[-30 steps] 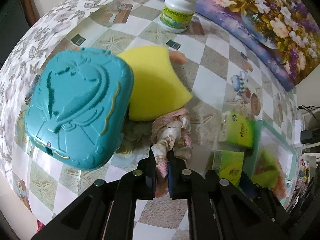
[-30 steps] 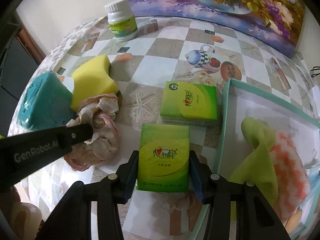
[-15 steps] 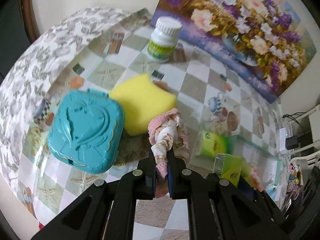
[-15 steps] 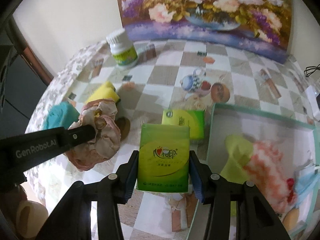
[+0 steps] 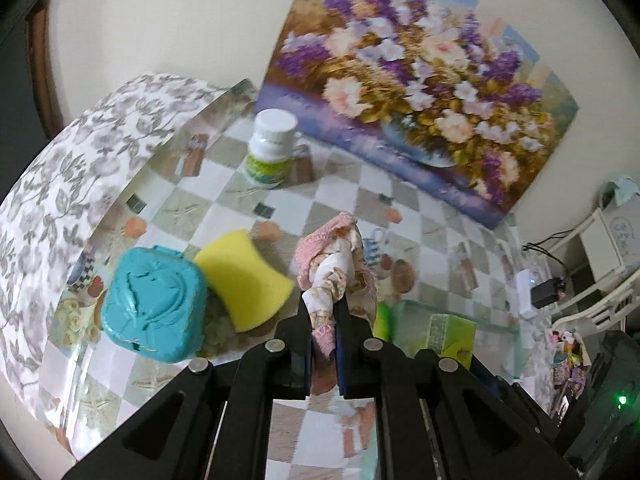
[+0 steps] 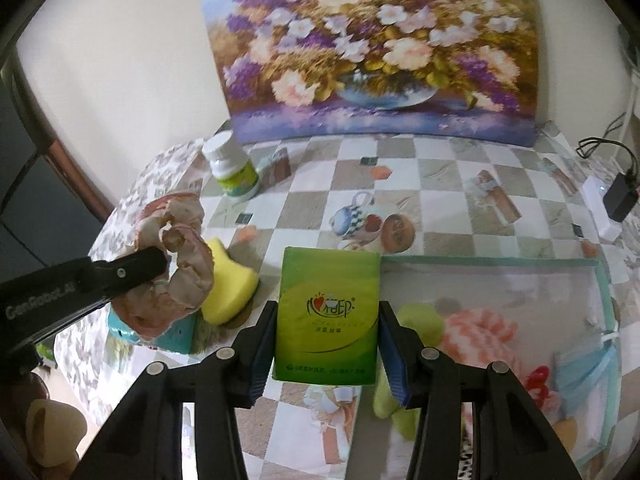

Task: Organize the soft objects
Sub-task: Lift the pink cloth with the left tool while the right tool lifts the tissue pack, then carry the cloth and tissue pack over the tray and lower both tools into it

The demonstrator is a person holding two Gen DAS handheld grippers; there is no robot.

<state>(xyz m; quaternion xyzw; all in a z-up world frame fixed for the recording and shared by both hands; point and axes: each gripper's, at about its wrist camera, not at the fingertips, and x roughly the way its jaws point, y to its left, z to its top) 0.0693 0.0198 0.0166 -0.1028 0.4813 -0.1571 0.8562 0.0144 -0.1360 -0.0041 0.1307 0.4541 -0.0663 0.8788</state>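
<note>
My left gripper is shut on a pink floral cloth and holds it in the air above the table; the cloth also shows in the right wrist view. My right gripper is shut on a green tissue pack, held above the table near the left rim of a teal-edged tray. The tray holds a green cloth, a pink-and-white fluffy item and a blue item. A yellow sponge lies on the table below the cloth.
A teal plastic case sits left of the sponge. A white pill bottle stands at the back, before a flower painting leaning on the wall. A charger and cable lie at the far right.
Both grippers have risen with their loads. The cloth has left the table. The tissue pack has moved up and toward the tray; the second pack is now hidden in the right view.
</note>
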